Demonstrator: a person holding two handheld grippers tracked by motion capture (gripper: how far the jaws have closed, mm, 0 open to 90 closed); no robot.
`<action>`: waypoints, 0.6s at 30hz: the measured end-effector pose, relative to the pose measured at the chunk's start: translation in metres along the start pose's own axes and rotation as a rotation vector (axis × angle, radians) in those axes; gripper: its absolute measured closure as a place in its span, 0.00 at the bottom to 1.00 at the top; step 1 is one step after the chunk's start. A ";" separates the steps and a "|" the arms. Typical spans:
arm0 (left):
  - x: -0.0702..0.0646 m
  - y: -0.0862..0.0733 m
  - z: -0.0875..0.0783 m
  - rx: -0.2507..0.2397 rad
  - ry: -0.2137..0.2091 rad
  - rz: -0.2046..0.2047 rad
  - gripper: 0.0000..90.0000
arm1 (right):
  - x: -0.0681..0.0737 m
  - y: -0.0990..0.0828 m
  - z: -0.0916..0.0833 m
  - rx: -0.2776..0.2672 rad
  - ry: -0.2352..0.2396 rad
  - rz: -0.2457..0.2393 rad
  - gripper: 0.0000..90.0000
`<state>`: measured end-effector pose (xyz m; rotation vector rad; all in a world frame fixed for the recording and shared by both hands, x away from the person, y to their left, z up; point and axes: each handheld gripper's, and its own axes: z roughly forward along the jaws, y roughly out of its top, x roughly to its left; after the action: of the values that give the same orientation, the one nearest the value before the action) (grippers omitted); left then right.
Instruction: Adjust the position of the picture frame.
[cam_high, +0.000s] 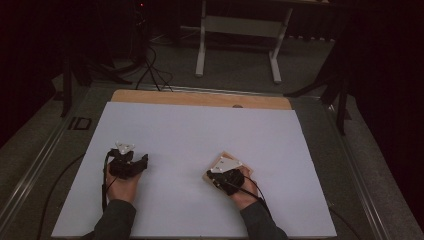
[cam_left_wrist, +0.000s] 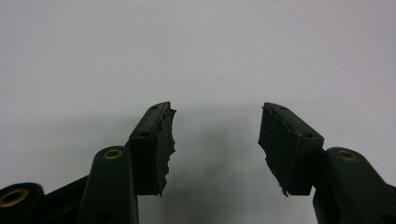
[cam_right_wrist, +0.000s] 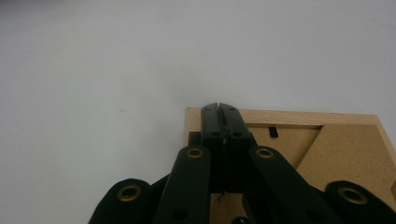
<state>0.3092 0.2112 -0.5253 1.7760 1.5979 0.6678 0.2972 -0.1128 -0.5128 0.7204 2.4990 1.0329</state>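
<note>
Nearest the camera in the high view, our two dark-sleeved forearms came in from the bottom edge, each hand holding a black two-jaw gripper over the large white sheet (cam_high: 200, 140) that covered the table. Our left gripper (cam_high: 142, 161) sat at the lower left of that frame, well apart from everything else. In the left gripper view, its jaws stood spread wide, the ragged dark pads (cam_left_wrist: 167, 144) facing each other with only bare white sheet between them.

Our right gripper (cam_high: 216, 176) sat at the lower centre-right of the high view, directly over a flat, light-brown wooden picture frame lying back-side up (cam_high: 220, 161). In the right gripper view the jaws were pressed together, tip against tip (cam_right_wrist: 220, 108), with nothing visible between them. They lay over the wooden frame's (cam_right_wrist: 345, 144) upper left corner, their tips reaching its far edge. We could not tell whether they touched the wood. That frame occupied the lower right of that picture, showing its pale border, a brown fibreboard backing and a small black clip (cam_right_wrist: 273, 132).
</note>
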 end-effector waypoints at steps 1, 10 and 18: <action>0.000 0.000 0.000 0.000 0.000 0.001 0.49 | 0.002 0.001 0.000 0.001 0.006 -0.011 1.00; 0.000 0.000 0.000 -0.001 -0.001 0.002 0.49 | 0.012 0.004 0.002 -0.001 0.037 -0.053 1.00; 0.000 0.000 -0.001 -0.004 -0.006 0.001 0.49 | 0.010 0.004 0.002 -0.005 0.044 -0.040 1.00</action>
<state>0.3086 0.2111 -0.5245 1.7741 1.5906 0.6653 0.2910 -0.1036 -0.5120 0.6503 2.5365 1.0519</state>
